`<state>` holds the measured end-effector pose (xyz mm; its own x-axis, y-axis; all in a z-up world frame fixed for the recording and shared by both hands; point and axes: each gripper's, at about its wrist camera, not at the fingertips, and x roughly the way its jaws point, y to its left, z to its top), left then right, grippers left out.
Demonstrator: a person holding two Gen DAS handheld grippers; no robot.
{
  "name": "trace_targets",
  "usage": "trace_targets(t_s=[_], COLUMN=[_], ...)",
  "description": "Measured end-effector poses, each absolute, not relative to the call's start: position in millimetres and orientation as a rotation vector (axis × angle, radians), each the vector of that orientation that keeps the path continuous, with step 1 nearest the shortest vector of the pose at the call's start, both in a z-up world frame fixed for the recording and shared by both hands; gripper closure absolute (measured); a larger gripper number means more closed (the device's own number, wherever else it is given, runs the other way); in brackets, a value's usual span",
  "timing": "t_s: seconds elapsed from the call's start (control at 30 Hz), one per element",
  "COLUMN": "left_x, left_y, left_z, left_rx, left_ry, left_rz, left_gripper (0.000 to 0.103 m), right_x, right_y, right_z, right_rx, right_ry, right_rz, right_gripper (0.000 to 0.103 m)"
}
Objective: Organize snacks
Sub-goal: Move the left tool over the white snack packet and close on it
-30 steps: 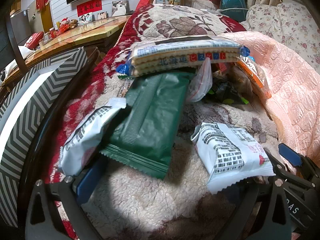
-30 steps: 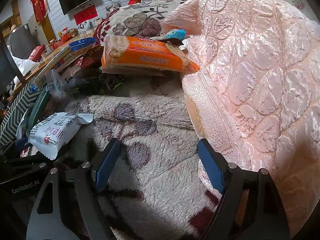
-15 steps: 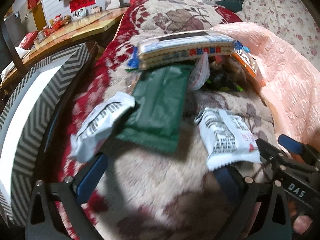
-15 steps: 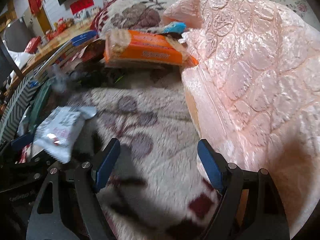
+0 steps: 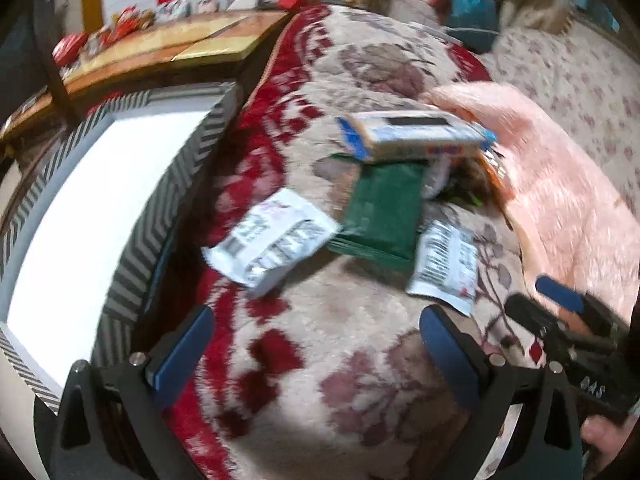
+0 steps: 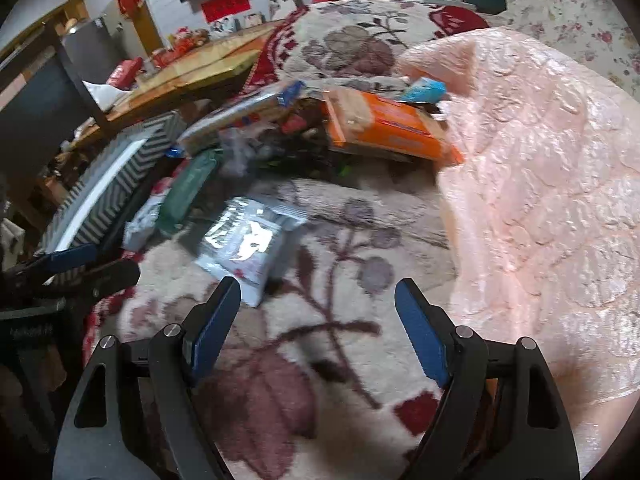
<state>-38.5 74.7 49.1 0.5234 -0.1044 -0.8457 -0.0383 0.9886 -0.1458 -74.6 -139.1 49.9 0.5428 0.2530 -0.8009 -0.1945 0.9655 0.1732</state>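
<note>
Snacks [image 5: 376,212] lie ahead of both down-tilted grippers, left [image 5: 316,344] and right [image 6: 318,316], fingers spread, empty.

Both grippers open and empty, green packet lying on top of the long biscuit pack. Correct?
Not quite. In the left wrist view the long biscuit pack lies over the far end of the green packet, not under it. The left gripper and right gripper are open and empty.

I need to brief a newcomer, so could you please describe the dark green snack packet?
On the floral fleece blanket, find the long biscuit pack at the pile's far end. The dark green packet pokes out beneath it, between two white sachets; it alone is plain green.
</note>
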Motion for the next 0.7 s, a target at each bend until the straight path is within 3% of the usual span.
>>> trace_targets(t_s=[0.27,0.7], left_x=[-16.3,19.5], left_y=[104.2,87.0], left_z=[41.3,31.3], left_rx=[-0.300,-0.006], left_ry=[1.058,1.161], left_rz=[0.044,-0.197], left_gripper=[0.000,0.000], right_x=[-72.2,-68.1], right_y=[-133.2,-136.0], right_z=[48.5,41.6], right_rx=[0.069,0.103], right_ry=[0.967,1.007], right_rz=[0.310,0.319], right_gripper=[0.023,0.023])
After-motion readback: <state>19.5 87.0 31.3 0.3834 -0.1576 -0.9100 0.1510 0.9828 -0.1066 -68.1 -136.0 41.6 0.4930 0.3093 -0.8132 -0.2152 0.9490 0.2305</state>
